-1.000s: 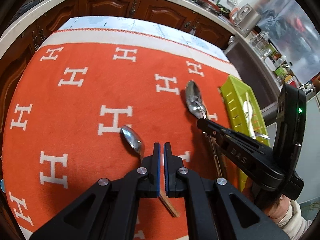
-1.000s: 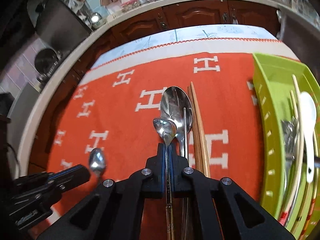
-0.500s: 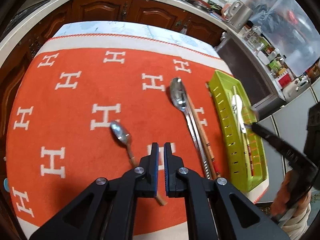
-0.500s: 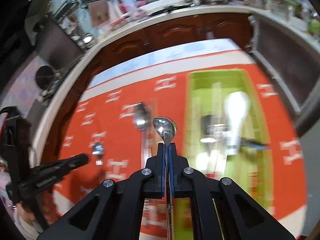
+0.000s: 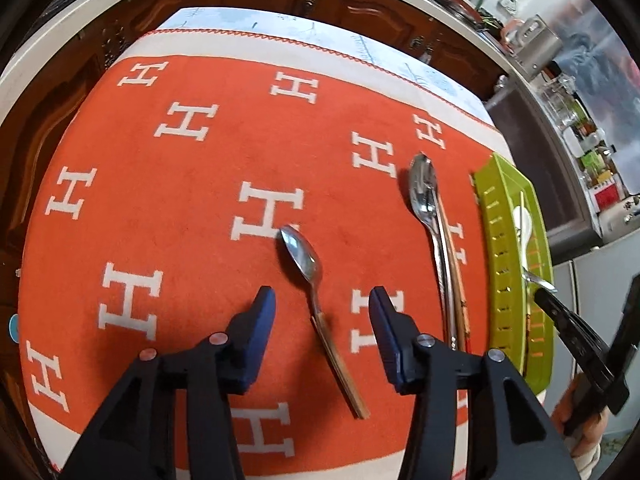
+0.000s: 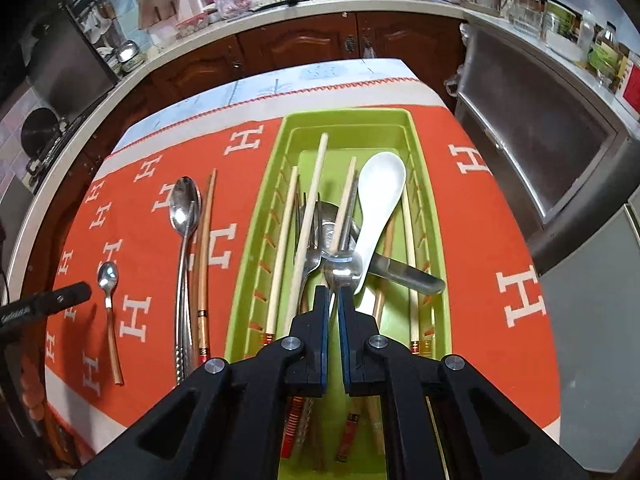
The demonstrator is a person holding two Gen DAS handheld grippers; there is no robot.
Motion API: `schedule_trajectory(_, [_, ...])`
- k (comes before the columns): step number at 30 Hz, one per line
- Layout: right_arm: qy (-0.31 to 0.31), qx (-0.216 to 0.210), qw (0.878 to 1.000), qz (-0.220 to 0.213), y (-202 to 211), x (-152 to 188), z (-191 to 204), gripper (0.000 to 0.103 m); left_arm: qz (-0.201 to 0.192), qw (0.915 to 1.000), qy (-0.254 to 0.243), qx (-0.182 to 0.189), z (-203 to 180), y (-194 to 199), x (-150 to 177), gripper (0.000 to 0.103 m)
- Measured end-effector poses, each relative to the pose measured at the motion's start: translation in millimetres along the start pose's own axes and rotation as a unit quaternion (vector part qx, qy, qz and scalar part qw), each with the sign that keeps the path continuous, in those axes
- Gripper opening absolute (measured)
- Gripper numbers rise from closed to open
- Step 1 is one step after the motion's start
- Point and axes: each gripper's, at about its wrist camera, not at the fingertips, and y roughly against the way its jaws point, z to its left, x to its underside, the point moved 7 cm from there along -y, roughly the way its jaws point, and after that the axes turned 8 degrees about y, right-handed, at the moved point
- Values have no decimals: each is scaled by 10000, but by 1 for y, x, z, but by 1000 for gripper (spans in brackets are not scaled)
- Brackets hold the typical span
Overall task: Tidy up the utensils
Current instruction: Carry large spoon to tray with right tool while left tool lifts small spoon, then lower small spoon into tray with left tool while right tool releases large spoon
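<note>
Moved since a second ago: both hand-held grippers have changed state, the left from pinched together to spread wide, the right from clamped on a spoon over the cloth to slightly parted over the tray.

Left hand-held gripper (image 5: 322, 302): released, its jaws wide apart and straddling the small spoon (image 5: 304, 258), which lies flat on the orange cloth (image 5: 180, 200) with its bowl pointing away and its wooden handle running back between the fingers. No contact yet.

Middle of the tabletop: the long steel spoon (image 5: 424, 196) and a pair of brown chopsticks (image 6: 204, 240) lie side by side, just left of the tray and untouched.

Green tray (image 6: 256, 248): holds pale chopsticks, a fork, a knife and the white ceramic spoon (image 6: 380, 200), all loosely crossed.

Right hand-held gripper (image 6: 334, 294): over the tray, jaws a narrow gap apart. The steel spoon (image 6: 343, 270) it carried sits at the fingertips, bowl against the white ceramic spoon. It looks let go and resting on the pile, though the fingers hide its handle, so I cannot be sure it is fully free.

Meaning for the task: one more spoon appears to be in the tray. The small spoon is likely next, lined up for a pinch on its handle.

Left to do: small spoon, long steel spoon and brown chopsticks remain on the cloth.
</note>
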Motion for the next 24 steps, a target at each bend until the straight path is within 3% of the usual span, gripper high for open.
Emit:
schedule_trajectory(5, [-27,-91,9998,-185,14,1,7,5,-82,9999,-11,-98,-1,-9,-3,46])
schedule_trajectory(16, [-60,-387,9984,-410,35,3,21,5,-353,9988,-167,-302,-7,-30,-1,27])
schedule_trajectory(19, [-87,-478,9981,-377,33,6,24,5,-529,9975,-293,-369,-10,-33,-1,21])
schedule_trajectory(21, [-91,-514,9980,-359,31,7,25,5,-594,9968,-353,-396,-12,-34,-1,9])
schedule_trajectory(24, [-90,-564,9978,-347,30,8,28,5,-632,9965,-398,-383,-13,-37,-2,3])
